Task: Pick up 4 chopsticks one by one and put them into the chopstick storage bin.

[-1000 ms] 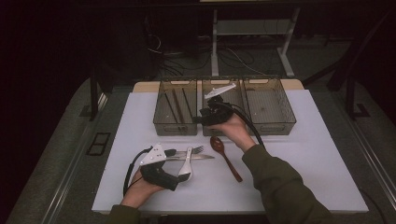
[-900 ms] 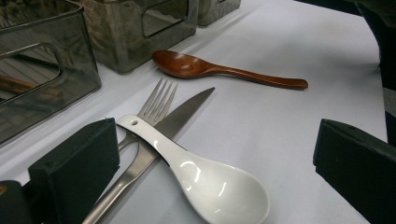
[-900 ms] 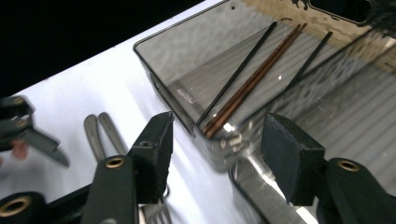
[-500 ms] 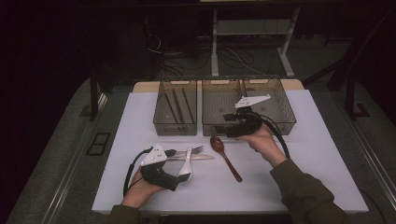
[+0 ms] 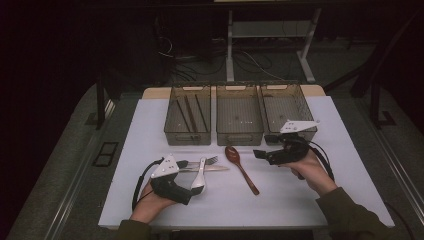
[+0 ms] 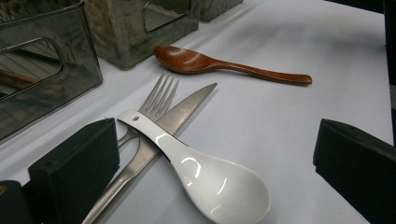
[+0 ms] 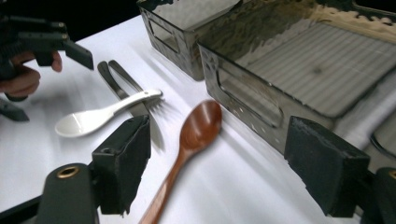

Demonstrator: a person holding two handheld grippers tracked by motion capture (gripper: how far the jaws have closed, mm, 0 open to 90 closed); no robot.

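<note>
Wooden spoon (image 5: 241, 167) x1, bins (image 5: 239, 131) x3

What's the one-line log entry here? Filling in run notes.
left gripper: open by white spoon | right gripper: open, empty, jaws just opening, over wooden spoon

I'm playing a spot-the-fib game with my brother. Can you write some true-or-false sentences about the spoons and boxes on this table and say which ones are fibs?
1. The white ceramic spoon lies across the fork and the knife. True.
2. The wooden spoon is inside the middle bin. False: it lies on the table in front of the middle bin.
3. The right tool is squeezing the wooden spoon. False: its jaws are open and have just been opening, with nothing gripped.
4. The left bin holds dark sticks. True.
5. The left tool is open. True.
</note>
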